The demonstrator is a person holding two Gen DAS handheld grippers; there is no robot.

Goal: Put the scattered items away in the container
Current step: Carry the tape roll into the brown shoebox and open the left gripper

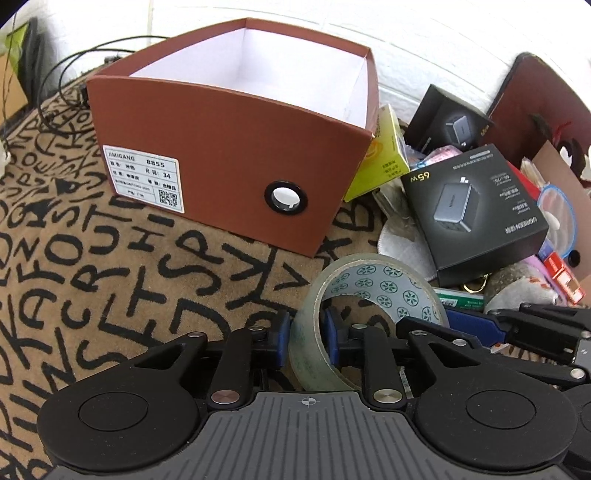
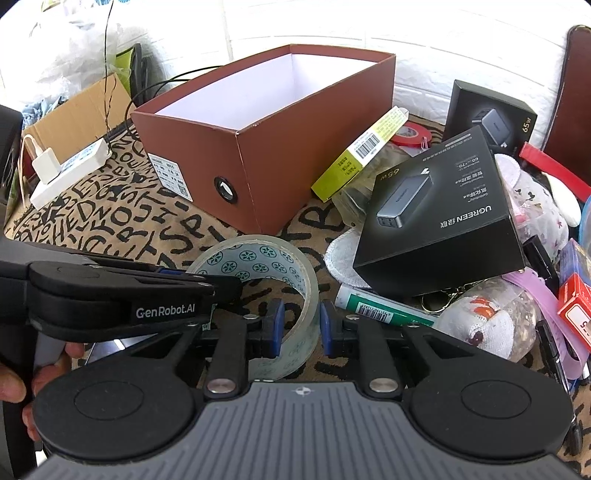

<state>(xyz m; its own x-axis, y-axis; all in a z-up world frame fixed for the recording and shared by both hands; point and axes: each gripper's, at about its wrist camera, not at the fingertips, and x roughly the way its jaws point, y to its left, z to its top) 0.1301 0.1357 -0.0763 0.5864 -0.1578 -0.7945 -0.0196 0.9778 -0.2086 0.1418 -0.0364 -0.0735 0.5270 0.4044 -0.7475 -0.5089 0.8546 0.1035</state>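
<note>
I can't see the bottom of the brown box [image 1: 236, 155] from here. Right of the brown box, the big black charger box [image 2: 439, 218] covers part of the white pad [image 2: 341, 254] and the green tube [image 2: 384, 306]. The red packet [image 2: 576, 310] is cut off by the edge.

brown box [image 1: 236, 155], white inside; tan cloth [image 1: 110, 277], black lettering; clear tape [image 1: 354, 295], perhaps teal-flowered core.

Background around a cluttered table.
A tan cloth printed with black letters [image 1: 110, 266] covers the table. A white brick wall [image 2: 332, 22] stands behind; a white power strip [image 2: 66, 170] and open cardboard box [image 2: 81, 110] sit at left.
</note>
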